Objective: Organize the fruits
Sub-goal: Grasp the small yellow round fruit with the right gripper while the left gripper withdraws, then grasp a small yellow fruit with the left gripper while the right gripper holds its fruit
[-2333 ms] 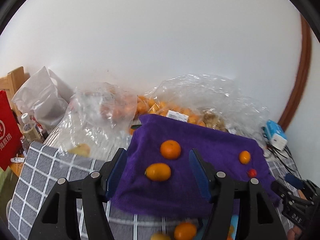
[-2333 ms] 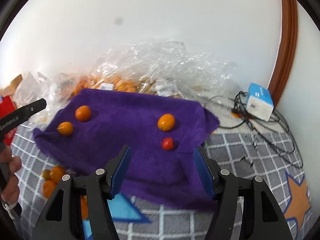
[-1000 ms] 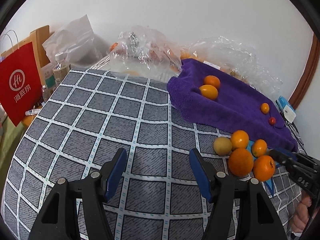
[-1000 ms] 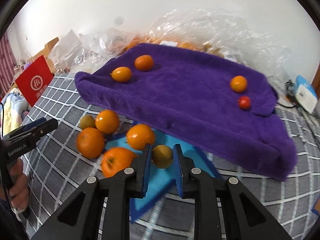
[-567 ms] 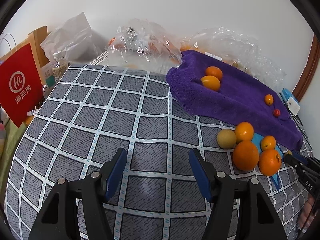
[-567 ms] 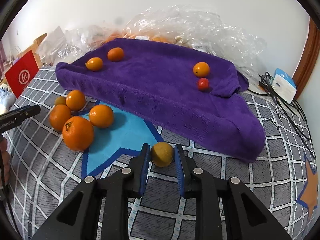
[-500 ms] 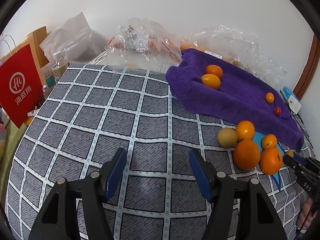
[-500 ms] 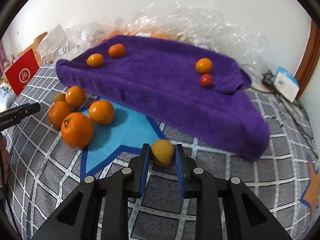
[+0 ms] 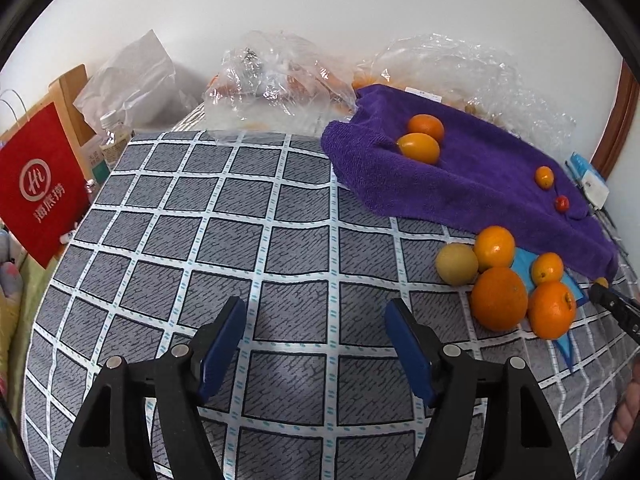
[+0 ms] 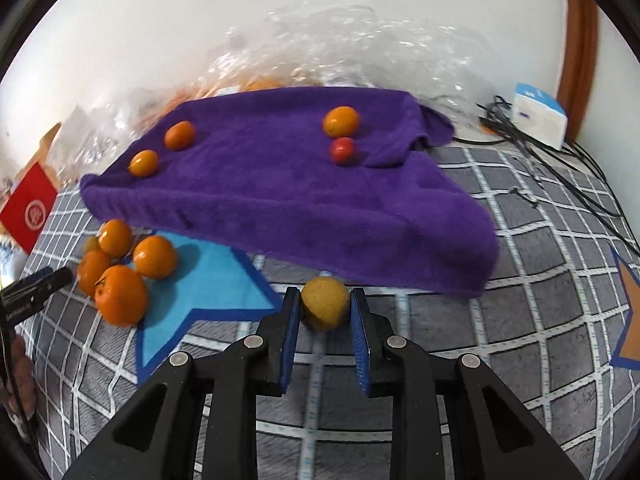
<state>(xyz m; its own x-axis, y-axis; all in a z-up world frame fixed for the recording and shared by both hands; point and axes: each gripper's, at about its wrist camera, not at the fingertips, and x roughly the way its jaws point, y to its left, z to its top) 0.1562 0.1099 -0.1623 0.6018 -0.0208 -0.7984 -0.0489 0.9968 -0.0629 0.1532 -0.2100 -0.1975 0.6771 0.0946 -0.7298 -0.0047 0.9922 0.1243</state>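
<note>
The right gripper (image 10: pixel 325 310) has its blue pads clamped on a small yellowish fruit (image 10: pixel 325 307), carried just above the checked mat (image 10: pixel 500 340) and right in front of the near hem of the purple towel (image 10: pixel 280 196). This looks like the carry step: one fruit picked, and by my reading headed for the towel, where two oranges (image 10: pixel 179 135) sit far ahead to the left and a small orange (image 10: pixel 340 120) with a red cherry tomato (image 10: pixel 342 150) sits ahead and slightly right. The next move, I'd judge, calls for lifting the fruit over the raised towel edge, choosing a spot by its own kind, and releasing low so it doesn't roll on the soft pile. Off to the left of this gripper, a cluster of oranges (image 10: pixel 120 294) waits on the blue star patch (image 10: pixel 200 280). The left gripper (image 9: pixel 316 340) hangs with jaws wide apart and nothing between them, over bare mat; that cluster lies ahead to its right, with a pale yellow fruit (image 9: pixel 456 264) at its near side. Hard to read: the right view is smeared by motion, the crinkled plastic bags (image 9: pixel 280 80) behind the towel hide what seems to be more orange fruit, and whatever props the towel up is covered. In the left view only the tip of the right gripper shows at the far right edge.
</note>
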